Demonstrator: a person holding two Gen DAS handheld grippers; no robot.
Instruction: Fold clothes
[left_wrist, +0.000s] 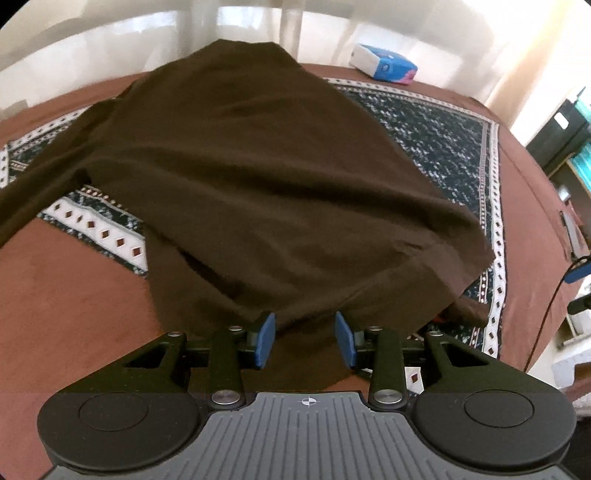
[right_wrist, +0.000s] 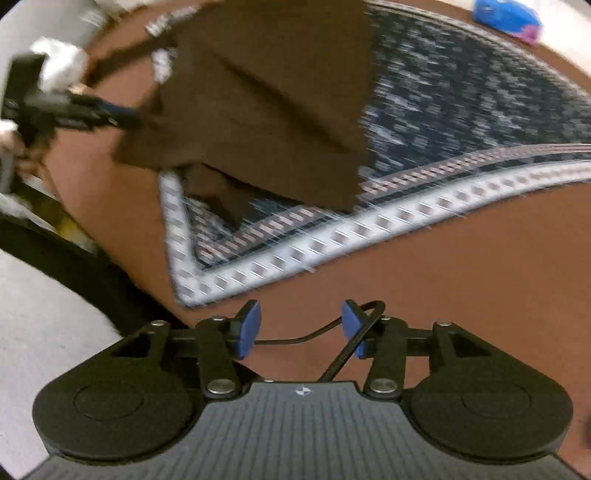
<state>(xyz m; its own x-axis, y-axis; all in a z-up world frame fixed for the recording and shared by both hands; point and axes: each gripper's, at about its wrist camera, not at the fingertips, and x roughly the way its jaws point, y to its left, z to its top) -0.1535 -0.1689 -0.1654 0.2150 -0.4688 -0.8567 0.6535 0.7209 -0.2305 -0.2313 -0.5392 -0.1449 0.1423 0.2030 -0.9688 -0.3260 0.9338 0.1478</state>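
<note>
**Both grippers empty, fold half done**

Two sets of blue pads stand apart, gripping nothing. Nearest, the left gripper (left_wrist: 304, 339) hovers over the hem of the dark brown garment (left_wrist: 258, 177), cloth beneath its jaws, not pinched. The right gripper (right_wrist: 301, 328) hangs off the cloth, a black cable (right_wrist: 291, 339) crossing its gap. The garment lies partly folded on the patterned mat (left_wrist: 443, 136). Next, I judge: pinch an edge and fold again. Beyond, a blue-and-white tissue pack (left_wrist: 384, 62); its print is unreadable.

A brown-covered table (left_wrist: 74, 295) carried a patterned mat (left_wrist: 443, 140) (dark blue weave, white diamond border). A dark brown garment (left_wrist: 258, 177) lay spread across the mat, one sleeve trailing onto the cloth. A blue-and-white packet (left_wrist: 384, 64) rested near the far edge.
</note>
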